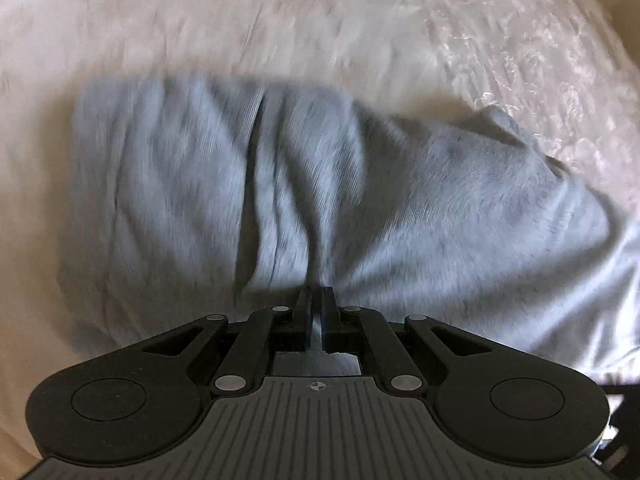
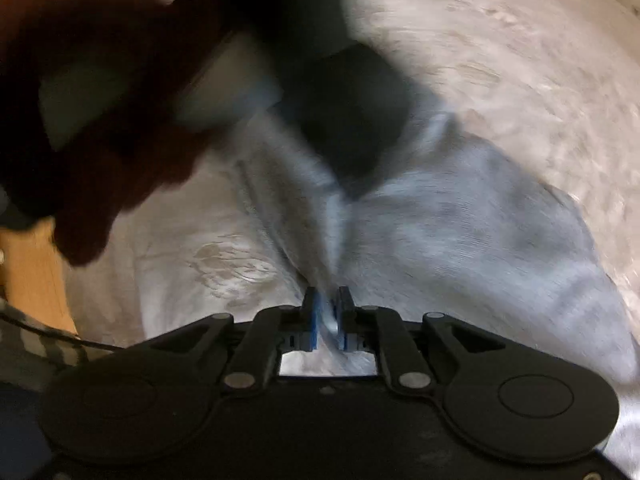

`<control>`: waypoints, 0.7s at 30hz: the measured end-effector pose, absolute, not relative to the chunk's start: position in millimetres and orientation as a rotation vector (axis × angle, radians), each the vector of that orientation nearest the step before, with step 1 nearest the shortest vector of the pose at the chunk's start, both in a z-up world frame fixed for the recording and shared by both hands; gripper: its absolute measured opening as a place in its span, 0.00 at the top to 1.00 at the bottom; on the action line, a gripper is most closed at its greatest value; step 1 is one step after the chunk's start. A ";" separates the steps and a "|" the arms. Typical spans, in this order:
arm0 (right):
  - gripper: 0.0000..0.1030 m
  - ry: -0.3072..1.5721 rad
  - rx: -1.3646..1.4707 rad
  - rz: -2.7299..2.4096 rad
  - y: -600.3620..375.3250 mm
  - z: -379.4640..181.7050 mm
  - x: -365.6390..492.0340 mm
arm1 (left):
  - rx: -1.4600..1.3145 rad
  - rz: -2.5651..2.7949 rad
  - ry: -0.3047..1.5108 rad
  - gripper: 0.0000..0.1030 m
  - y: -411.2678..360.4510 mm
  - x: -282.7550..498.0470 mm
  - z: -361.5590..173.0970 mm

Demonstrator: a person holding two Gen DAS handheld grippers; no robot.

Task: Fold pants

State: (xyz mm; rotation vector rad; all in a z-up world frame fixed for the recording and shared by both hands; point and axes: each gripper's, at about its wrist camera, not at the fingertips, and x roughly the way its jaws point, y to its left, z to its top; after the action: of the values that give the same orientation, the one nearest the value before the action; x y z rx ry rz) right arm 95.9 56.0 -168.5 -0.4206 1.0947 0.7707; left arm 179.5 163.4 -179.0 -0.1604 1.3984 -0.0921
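Light blue-grey pants [image 1: 280, 184] lie bunched and creased on a white patterned bedspread [image 1: 280, 20]. My left gripper [image 1: 316, 292] is shut on the near edge of the pants, with cloth pinched between its dark fingers. My right gripper [image 2: 327, 294] is shut on another edge of the pants [image 2: 460, 232], with a fold of cloth between its blue pads [image 2: 316, 316]. In the right wrist view the left gripper's dark body [image 2: 344, 120] and the hand holding it [image 2: 100, 128] hover blurred above the pants. Both views are motion-blurred.
The bedspread [image 2: 520, 60] spreads all around the pants. A wooden floor or bed edge [image 2: 36, 272] shows at the left of the right wrist view. A dark object [image 1: 624, 420] sits at the lower right of the left wrist view.
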 end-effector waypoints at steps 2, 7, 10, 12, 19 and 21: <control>0.86 1.097 -0.353 0.734 32.2 -154.1 105.4 | -0.234 -0.097 1.404 0.96 175.1 170.0 -181.2; 0.57 1.062 -0.157 0.546 -30.2 -127.7 166.3 | -0.223 -0.100 1.424 0.96 176.3 162.7 -181.5; 0.54 1.054 -0.103 0.466 -49.6 -132.0 207.8 | -0.163 -0.094 1.427 0.96 163.5 165.7 -181.6; 0.48 1.061 -0.068 0.434 -59.5 -140.7 241.2 | -0.132 -0.091 1.428 0.96 160.1 167.9 -180.9; 0.45 1.216 0.059 0.513 -61.7 -184.2 307.0 | -0.133 -0.089 1.433 0.96 150.9 173.7 -185.6; 0.46 1.227 0.059 0.541 -57.5 -187.0 309.3 | -0.137 -0.088 1.435 0.96 153.1 172.9 -185.7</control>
State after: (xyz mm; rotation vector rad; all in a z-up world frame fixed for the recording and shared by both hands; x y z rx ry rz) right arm 309.3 -57.5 -187.0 0.0594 1.2269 0.5410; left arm 172.9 153.1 -185.7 -0.1374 1.4354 -0.0884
